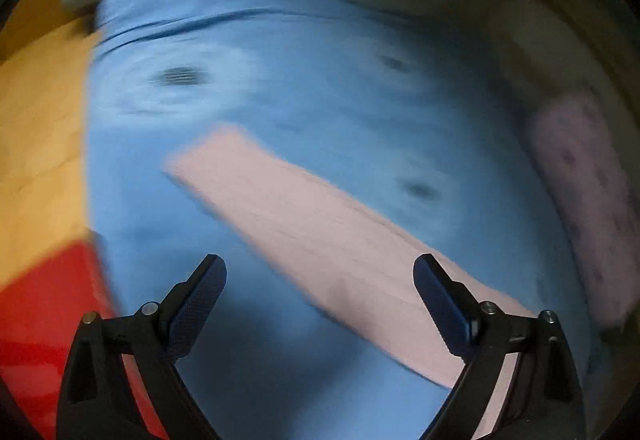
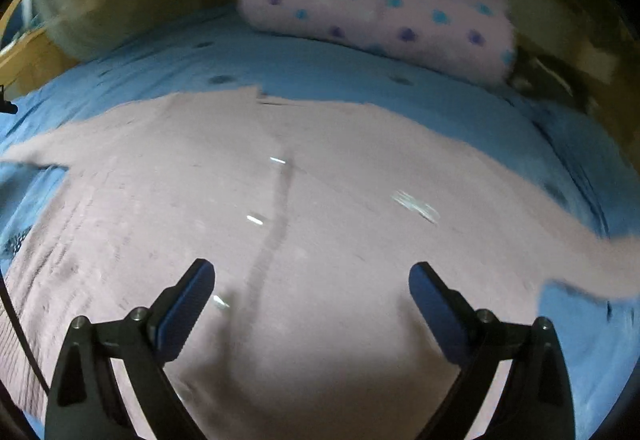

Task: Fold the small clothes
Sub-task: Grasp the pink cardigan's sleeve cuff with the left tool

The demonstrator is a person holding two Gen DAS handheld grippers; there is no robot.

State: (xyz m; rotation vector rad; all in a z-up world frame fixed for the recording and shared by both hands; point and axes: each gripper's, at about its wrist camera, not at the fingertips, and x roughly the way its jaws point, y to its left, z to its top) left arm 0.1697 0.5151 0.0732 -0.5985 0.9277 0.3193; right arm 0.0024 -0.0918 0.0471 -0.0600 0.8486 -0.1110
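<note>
Clearly the pink garment point(image 2: 320, 240) lies spread flat on the blue bedsheet point(image 2: 320, 71), its sleeves reaching out to either side, so its long axis runs across the bed, parallel to the spotted pillow point(image 2: 380, 3). It looks light, soft and limp, likely to sag when lifted; a sleeve end or hem corner seems the best hold. Both the left gripper point(image 1: 320, 304) and the right gripper point(image 2: 312, 300) hover with jaws spread wide, pinching nothing.
</note>
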